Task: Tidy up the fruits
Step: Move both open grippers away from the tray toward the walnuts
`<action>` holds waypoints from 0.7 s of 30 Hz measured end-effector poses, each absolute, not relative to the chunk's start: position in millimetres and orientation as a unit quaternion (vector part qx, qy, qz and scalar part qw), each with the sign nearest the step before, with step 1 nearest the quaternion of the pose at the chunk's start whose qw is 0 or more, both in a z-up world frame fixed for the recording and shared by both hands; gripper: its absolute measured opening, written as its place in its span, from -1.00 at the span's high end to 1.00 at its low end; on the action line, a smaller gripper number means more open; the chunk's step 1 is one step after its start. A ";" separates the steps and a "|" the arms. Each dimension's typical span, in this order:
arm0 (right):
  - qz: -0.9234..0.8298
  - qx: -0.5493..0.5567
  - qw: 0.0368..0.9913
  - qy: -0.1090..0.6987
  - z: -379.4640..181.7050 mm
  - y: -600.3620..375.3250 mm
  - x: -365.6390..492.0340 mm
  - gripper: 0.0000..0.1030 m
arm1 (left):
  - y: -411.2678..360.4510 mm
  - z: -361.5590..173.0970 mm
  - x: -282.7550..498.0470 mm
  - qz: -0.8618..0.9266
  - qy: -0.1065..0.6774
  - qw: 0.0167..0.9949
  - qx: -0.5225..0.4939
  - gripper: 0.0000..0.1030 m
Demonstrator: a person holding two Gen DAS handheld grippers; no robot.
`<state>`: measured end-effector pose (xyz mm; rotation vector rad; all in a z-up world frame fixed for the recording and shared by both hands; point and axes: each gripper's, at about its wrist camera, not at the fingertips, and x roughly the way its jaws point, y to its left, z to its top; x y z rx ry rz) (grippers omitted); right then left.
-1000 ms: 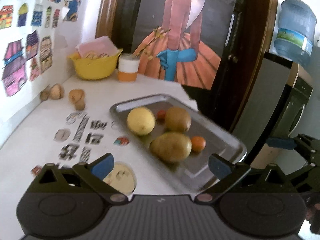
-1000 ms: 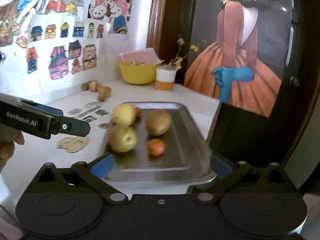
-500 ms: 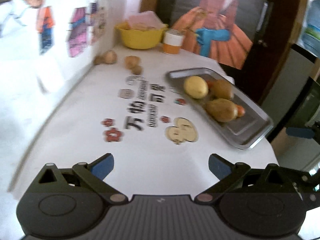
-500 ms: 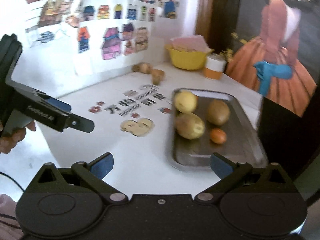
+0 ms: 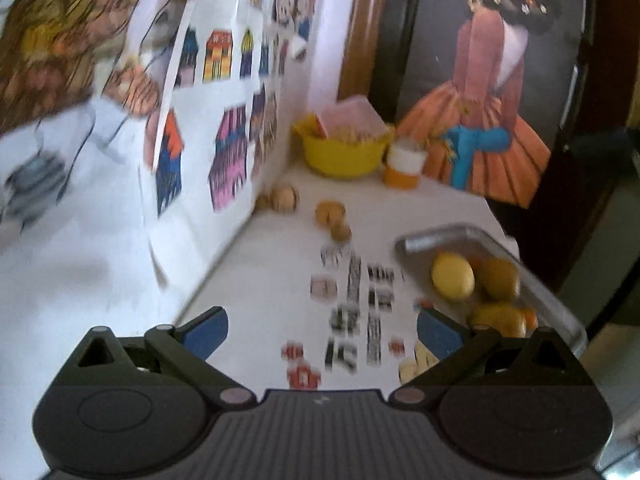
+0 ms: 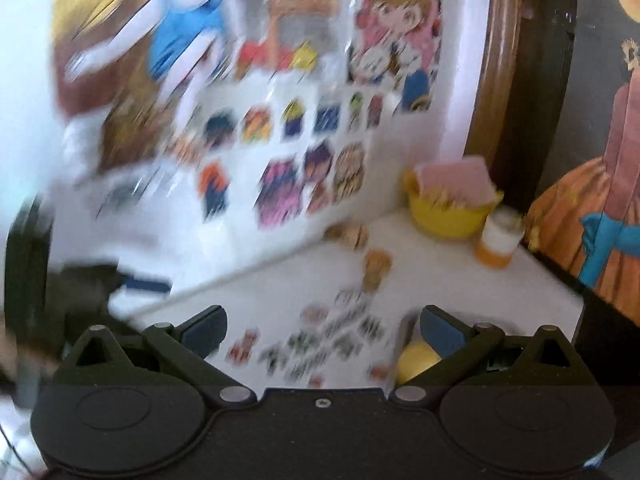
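A metal tray (image 5: 556,296) lies at the right side of the white table and holds a yellow lemon (image 5: 452,276), a brown kiwi (image 5: 500,278), a yellow-brown pear (image 5: 498,318) and a small orange fruit (image 5: 530,317). My left gripper (image 5: 322,330) is open and empty, held over the table left of the tray. In the blurred right wrist view my right gripper (image 6: 322,326) is open and empty; only the lemon (image 6: 416,356) shows behind its right finger. The left gripper (image 6: 100,280) appears as a dark blur at the left.
Several walnuts (image 5: 284,198) and brown nuts (image 5: 330,212) lie near the sticker-covered wall. A yellow bowl (image 5: 340,156) and an orange-and-white jar (image 5: 404,168) stand at the back. Stickers (image 5: 352,300) cover the table's middle. A dark door with a painted figure bounds the right.
Both cameras have swung left and upward, toward the sticker wall. The tray and fruit have slid to the right of the left view and almost out of the right view. Both grippers stay open.
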<state>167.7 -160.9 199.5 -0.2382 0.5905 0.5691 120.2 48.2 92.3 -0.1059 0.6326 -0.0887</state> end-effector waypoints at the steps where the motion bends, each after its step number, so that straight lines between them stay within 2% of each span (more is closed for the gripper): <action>1: 0.271 -0.116 0.911 0.290 206.4 -159.3 184.3 -0.99 | 45.6 92.5 127.4 -0.040 0.306 0.950 -0.053 -0.99; 6: 0.272 -0.076 0.895 0.347 201.1 -147.2 269.1 -0.99 | 31.5 81.5 180.9 -0.045 0.292 0.954 -0.057 -0.99; 11: 0.270 -0.033 0.871 0.409 152.7 -131.6 342.4 -0.99 | 25.8 57.7 239.9 -0.097 0.311 0.941 -0.088 -0.99; 15: 0.263 -0.005 0.858 0.442 106.5 -124.6 393.0 -0.97 | 17.8 34.5 282.0 -0.085 0.325 0.939 -0.075 -0.99; 17: 0.259 0.012 0.853 0.453 85.7 -123.9 414.8 -0.93 | 13.2 22.4 300.7 -0.075 0.332 0.938 -0.066 -0.99; 21: 0.254 0.037 0.843 0.473 48.8 -122.8 451.1 -0.70 | 6.7 -0.1 326.9 -0.048 0.334 0.940 -0.053 -0.99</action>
